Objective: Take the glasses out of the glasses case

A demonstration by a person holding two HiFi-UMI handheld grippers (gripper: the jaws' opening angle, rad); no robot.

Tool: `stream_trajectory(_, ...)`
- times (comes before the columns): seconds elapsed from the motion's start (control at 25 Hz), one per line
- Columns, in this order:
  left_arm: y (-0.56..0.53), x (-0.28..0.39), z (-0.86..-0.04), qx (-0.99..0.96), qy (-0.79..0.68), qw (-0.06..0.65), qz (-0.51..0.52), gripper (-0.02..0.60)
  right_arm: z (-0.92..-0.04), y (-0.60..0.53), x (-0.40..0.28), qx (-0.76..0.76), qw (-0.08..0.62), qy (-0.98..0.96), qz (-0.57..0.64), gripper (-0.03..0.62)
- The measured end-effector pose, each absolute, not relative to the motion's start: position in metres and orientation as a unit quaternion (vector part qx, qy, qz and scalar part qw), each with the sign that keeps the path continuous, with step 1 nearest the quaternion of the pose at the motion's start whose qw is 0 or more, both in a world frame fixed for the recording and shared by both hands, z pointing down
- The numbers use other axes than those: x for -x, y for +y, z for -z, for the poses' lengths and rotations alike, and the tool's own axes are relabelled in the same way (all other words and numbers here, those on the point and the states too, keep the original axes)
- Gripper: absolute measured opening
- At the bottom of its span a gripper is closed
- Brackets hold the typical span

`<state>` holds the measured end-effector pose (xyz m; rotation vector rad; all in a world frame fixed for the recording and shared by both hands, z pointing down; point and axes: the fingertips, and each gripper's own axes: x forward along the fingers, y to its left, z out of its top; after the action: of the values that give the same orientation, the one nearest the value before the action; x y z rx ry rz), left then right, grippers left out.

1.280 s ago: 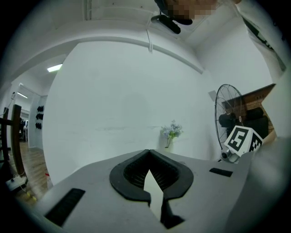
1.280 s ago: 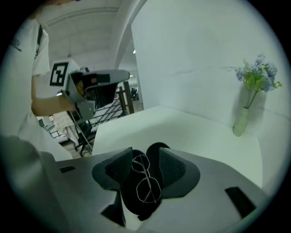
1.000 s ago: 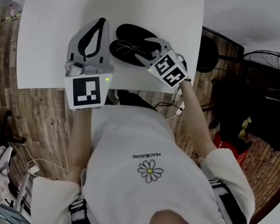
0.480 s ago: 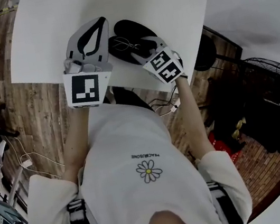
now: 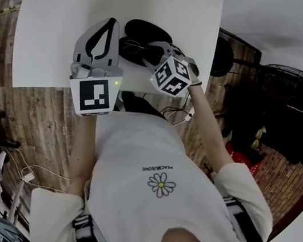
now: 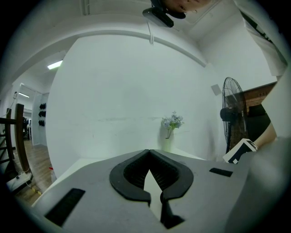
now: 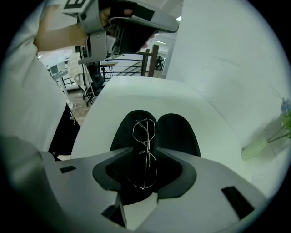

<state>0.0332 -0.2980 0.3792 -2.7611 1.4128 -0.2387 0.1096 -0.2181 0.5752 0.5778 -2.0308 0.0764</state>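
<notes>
Keep the left gripper (image 6: 148, 151) parked at nine o'clock of the open glasses case (image 7: 177, 134), tips together on nothing. Pinch the glasses (image 7: 146, 142), lying in the case half toward eight o'clock in the head view, near the bridge rather than across a lens. Squeeze gently and lift straight. At five o'clock, right gripper (image 7: 144, 151): closing, wide apart, straddling the wire frame, seemingly not pressing it.

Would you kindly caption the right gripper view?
Right gripper, jaws closing either side of wire-rimmed glasses in the open black case.
</notes>
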Motion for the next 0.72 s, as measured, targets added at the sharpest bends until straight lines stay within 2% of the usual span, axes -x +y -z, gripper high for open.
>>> stream_trajectory(0.2, -0.294, -0.028, -0.377, 0.887, 0.455, 0.020, 0.078, 0.016, -0.572, -0.214, -0.112, -0.251, 0.511, -0.822, 0.003, 0.136)
stream_trajectory(0.28, -0.292, -0.025, -0.376, 0.886, 0.457, 0.020, 0.075, 0.017, -0.570, -0.214, -0.114, -0.259, 0.525, -0.810, 0.038, 0.063)
stream_trajectory(0.36, -0.291, -0.022, -0.376, 0.886, 0.457, 0.022, 0.074, 0.017, -0.570, -0.214, -0.115, -0.269, 0.520, -0.810, 0.031, 0.051)
stream_trajectory(0.68, -0.289, -0.009, -0.380, 0.886, 0.458, 0.010, 0.077, 0.017, -0.579, -0.216, -0.114, -0.278, 0.420, -0.835, -0.220, 0.052)
stream_trajectory(0.72, -0.288, -0.008, -0.381, 0.886, 0.457, 0.010, 0.080, 0.015, -0.577, -0.216, -0.114, -0.271, 0.406, -0.837, -0.245, 0.075)
